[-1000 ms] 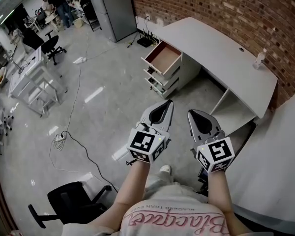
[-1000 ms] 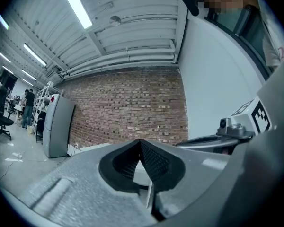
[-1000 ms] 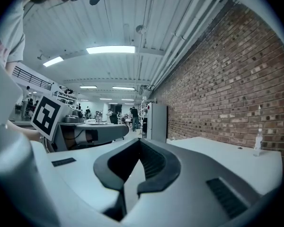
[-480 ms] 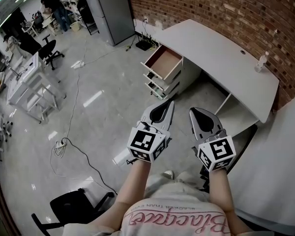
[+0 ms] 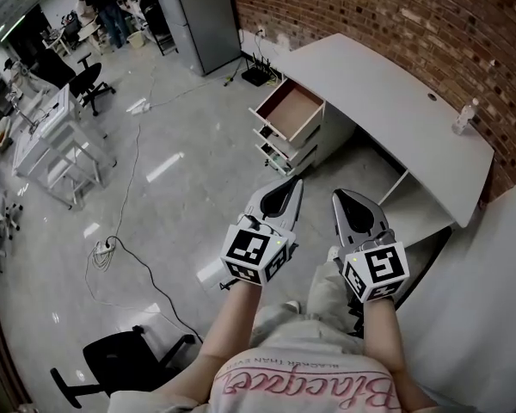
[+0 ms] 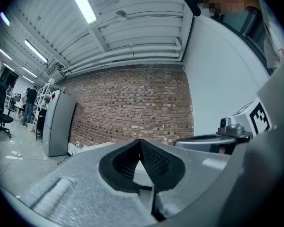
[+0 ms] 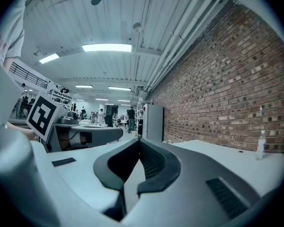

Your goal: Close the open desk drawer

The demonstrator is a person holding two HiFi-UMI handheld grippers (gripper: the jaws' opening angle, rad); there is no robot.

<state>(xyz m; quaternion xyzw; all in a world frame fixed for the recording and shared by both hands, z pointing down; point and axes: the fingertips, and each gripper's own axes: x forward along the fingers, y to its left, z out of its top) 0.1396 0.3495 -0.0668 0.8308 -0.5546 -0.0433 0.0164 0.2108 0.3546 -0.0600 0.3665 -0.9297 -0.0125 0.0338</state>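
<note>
The white desk (image 5: 387,93) stands along the brick wall, ahead of me in the head view. Its top drawer (image 5: 289,108) is pulled out, showing a bare brown inside, above two pushed-in drawer fronts (image 5: 279,149). My left gripper (image 5: 297,180) and right gripper (image 5: 335,195) are held side by side, level, pointing toward the desk and well short of it. Both are shut with nothing in them. The tips meet in the left gripper view (image 6: 141,141) and in the right gripper view (image 7: 139,140).
A water bottle (image 5: 462,117) stands on the desk's right end. A white partition (image 5: 490,299) rises at my right. A black office chair (image 5: 120,360) is behind left, a cable and power strip (image 5: 103,246) lie on the floor, and a white cart (image 5: 52,140) and a grey cabinet (image 5: 193,15) stand farther off.
I have stepped forward: the desk and open drawer have drifted slightly down and right in the head view, and a knee has swung forward under the grippers. Both grippers stay shut.
</note>
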